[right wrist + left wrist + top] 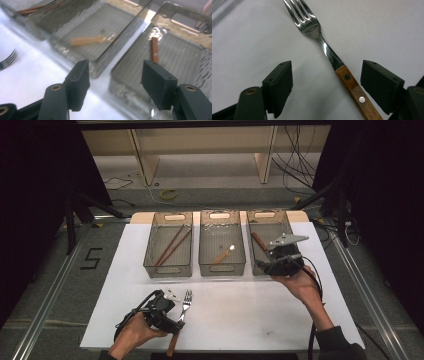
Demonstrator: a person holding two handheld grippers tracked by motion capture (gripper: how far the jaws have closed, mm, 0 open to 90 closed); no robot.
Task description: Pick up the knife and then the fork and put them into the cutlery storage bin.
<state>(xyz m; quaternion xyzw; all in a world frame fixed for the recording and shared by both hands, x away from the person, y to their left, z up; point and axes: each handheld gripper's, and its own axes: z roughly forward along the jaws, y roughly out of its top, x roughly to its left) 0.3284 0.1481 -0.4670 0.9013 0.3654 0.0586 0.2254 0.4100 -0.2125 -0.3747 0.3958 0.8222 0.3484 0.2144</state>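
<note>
Near edge of the tabletop [280,320]: the fork [329,52] is lying flat, its wooden handle passing between the gaping, untouching jaws of the left tongs [327,82]. Farther off, the right tongs [115,82] are hovering wide open and empty over the rightmost bin [180,50].

Lab: loose floor cables [295,167]

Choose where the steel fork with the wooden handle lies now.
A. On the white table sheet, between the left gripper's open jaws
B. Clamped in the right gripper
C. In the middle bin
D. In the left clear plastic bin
A: the fork lies flat on the white sheet, its wooden handle between the left gripper's open jaws, which stand apart from it.
</note>
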